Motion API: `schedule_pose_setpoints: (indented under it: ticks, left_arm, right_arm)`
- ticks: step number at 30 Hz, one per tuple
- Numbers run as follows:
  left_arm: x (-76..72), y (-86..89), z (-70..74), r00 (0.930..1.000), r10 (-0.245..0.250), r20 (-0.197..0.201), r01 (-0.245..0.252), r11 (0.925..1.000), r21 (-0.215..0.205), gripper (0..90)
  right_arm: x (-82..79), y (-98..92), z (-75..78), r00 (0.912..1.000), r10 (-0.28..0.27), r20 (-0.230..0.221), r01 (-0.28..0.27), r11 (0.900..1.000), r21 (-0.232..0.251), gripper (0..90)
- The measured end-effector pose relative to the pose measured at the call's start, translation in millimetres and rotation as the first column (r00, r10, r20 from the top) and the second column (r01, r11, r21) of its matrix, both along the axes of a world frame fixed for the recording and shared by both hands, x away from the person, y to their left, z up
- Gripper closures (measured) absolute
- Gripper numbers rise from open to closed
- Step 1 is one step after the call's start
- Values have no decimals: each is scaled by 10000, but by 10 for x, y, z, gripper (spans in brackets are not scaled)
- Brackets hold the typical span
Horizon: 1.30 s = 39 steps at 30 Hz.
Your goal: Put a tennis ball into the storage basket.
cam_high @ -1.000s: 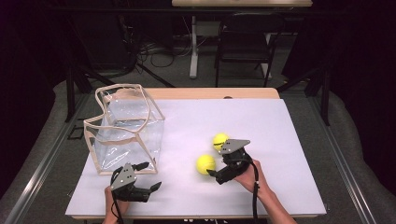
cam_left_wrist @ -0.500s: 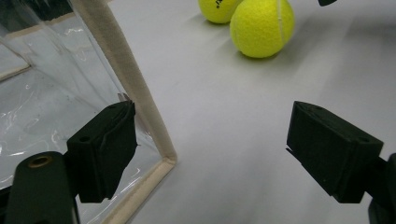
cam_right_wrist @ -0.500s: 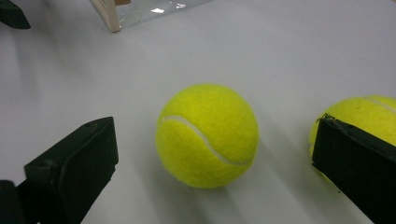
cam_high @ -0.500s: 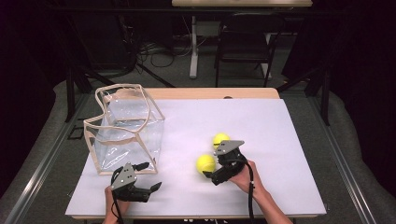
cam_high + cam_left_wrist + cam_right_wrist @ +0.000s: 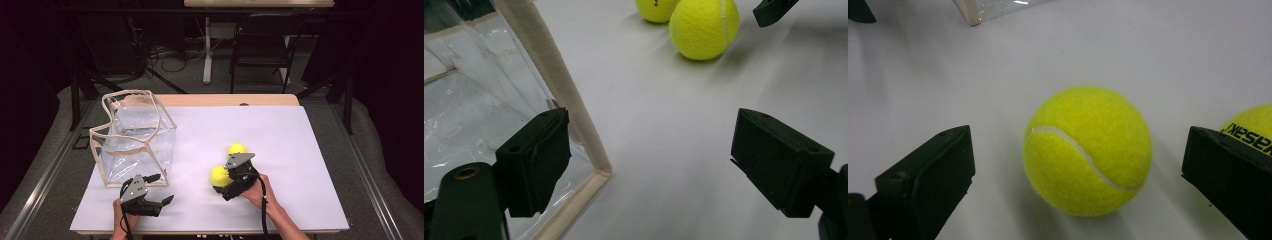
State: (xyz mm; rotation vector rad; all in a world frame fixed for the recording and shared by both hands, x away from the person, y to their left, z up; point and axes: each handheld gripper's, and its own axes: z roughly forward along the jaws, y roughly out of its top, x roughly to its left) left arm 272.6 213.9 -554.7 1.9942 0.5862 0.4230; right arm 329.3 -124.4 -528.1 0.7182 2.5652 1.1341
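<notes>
The right gripper (image 5: 226, 184) is sitting with its jaws wide apart around the near tennis ball (image 5: 220, 175) lying on the bench (image 5: 300, 150), not touching it. The left gripper (image 5: 160, 191) is resting, jaws apart, beside the clear bag (image 5: 132, 137).

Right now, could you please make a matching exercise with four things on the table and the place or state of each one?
Things:
1. near tennis ball
2. far tennis ball
3. clear bag
4. left claw

Places or states:
A. stands open-topped at the table's left
B. lies between the right claw's open jaws
C. open, one jaw at the bag's bottom corner
D. lies beyond the right claw

Pairs: 1-B, 2-D, 3-A, 4-C
</notes>
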Motion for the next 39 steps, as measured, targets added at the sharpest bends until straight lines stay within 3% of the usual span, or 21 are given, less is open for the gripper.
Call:
schedule_pose_setpoints:
  ticks: [18, 31, 39]
  left_arm:
    - [-2, 3, 4, 10000, -60, -31, 60, 10000, 30, 161]
    - [-1, 3, 2, 10000, -79, -35, 79, 10000, 0, 161]
    - [-4, 4, 3, 9999, -96, -43, 96, 10000, 7, 161]
  right_arm:
    - [62, 40, -104, 9997, -224, -71, 221, 9993, -292, 87]
    - [70, 87, -177, 9994, -315, -105, 308, 9977, -600, 247]
    - [64, 94, -179, 9995, -301, -38, 298, 9977, -612, 260]
